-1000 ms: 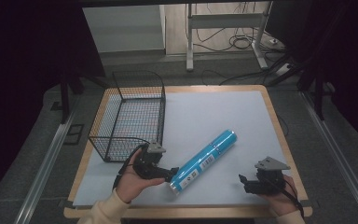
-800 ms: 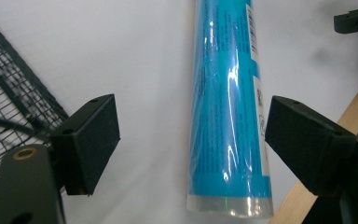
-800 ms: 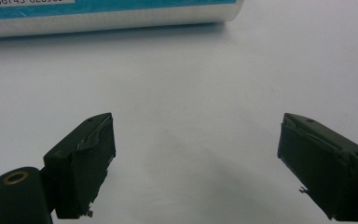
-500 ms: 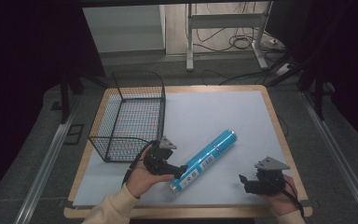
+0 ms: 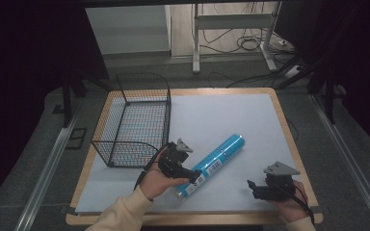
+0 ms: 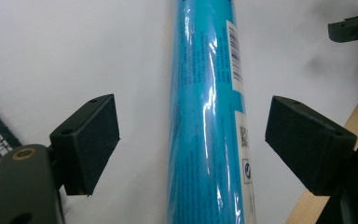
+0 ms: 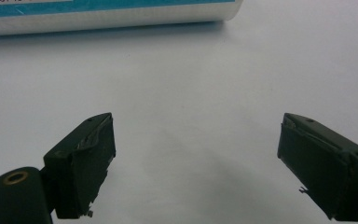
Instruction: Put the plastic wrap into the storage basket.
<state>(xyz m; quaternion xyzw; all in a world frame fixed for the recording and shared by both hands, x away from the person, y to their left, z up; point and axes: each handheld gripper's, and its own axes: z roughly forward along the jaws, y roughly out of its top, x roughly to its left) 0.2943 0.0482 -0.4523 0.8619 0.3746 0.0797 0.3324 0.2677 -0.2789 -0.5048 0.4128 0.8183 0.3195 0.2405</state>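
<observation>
A long blue tube (image 5: 214,162) in glossy wrap with a white barcode label lies diagonally on the white mat. My left gripper (image 5: 192,177) is at its near end, open, with one jaw on each side of the tube (image 6: 205,116) and a gap left to both pads (image 6: 91,140). My right gripper (image 5: 251,187) rests near the mat's front right, open and empty. In the right gripper view its fingers (image 7: 81,163) stand wide apart above bare mat, with the tube (image 7: 107,14) lying across the top edge.
A black wire basket (image 5: 135,120) stands at the mat's left side, close behind my left hand. The wooden table edge (image 5: 289,139) borders the mat (image 5: 212,115). The other gripper's jaw tip (image 6: 352,27) shows at the left gripper view's upper right.
My left gripper has moved right and forward from beside the basket until its open jaws straddle the tube's near end. The right gripper has stayed put.
</observation>
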